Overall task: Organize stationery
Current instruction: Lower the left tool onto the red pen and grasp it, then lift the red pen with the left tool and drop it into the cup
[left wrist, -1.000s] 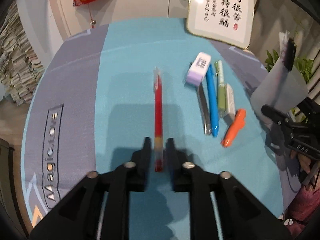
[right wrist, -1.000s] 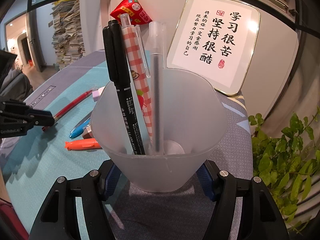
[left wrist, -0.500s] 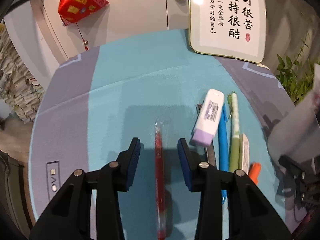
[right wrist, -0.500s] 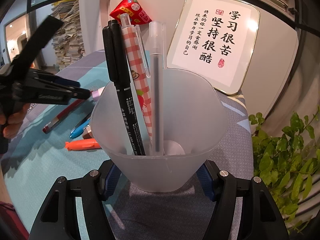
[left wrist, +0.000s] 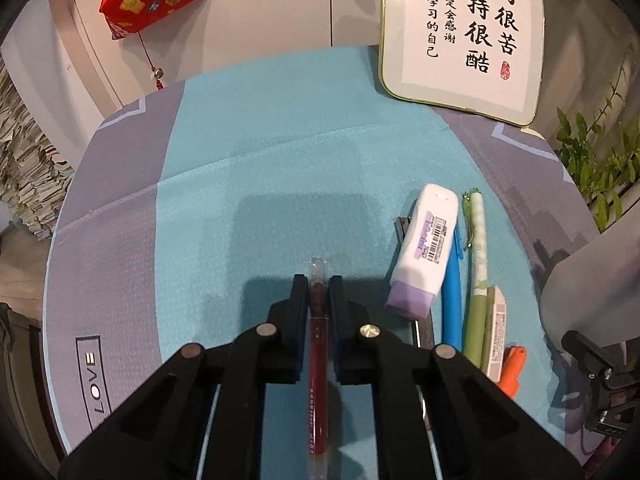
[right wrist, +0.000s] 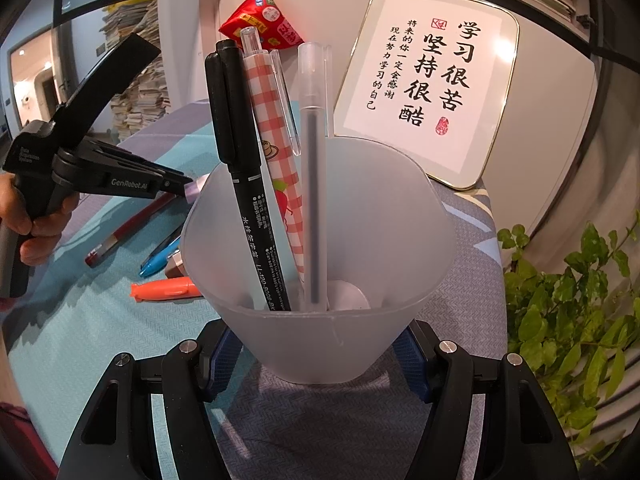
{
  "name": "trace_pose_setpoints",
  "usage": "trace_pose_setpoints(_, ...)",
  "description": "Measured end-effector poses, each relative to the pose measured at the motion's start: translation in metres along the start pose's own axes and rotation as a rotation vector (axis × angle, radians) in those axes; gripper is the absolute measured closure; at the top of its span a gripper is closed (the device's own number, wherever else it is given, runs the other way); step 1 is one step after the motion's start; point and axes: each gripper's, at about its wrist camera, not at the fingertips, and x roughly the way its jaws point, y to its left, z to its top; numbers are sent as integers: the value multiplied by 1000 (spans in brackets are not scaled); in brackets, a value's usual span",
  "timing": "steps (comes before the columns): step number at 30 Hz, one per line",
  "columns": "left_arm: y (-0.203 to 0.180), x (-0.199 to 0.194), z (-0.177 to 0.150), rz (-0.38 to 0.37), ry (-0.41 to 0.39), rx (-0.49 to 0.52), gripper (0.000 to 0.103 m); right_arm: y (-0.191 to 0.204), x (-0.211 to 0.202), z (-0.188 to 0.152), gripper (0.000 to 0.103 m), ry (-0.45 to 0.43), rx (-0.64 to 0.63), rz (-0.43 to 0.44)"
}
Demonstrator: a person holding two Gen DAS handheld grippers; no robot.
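A teal and grey cloth-covered table fills both views, with a gold-rimmed white calligraphy plaque leaning on the wall at its far edge. The frosted translucent plastic pen cup stands on the grey part of the table, clamped at its base between the jaws of the right gripper. Inside it stand a black marker, a red-and-white checked pen and a clear frosted pen.

The left gripper, held in a person's hand, has just been closing and now pinches the long red pen, which lies on the teal cloth and runs back between the pads.

Just beside it, towards the cup, lies a white and lilac eraser-like block, resting on a blue pen. Next come a pale green pen, a small white stick and an orange marker.
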Motion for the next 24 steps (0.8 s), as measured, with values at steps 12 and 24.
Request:
trace_pose_setpoints(12, 1, -101, -14, -32, -226, -25, 95, 0, 0, 0, 34, 0, 0, 0)
trace_pose_setpoints(24, -21, -171, -16, -140, -381, 45, 95, -1, 0, 0, 34, 0, -1, -1)
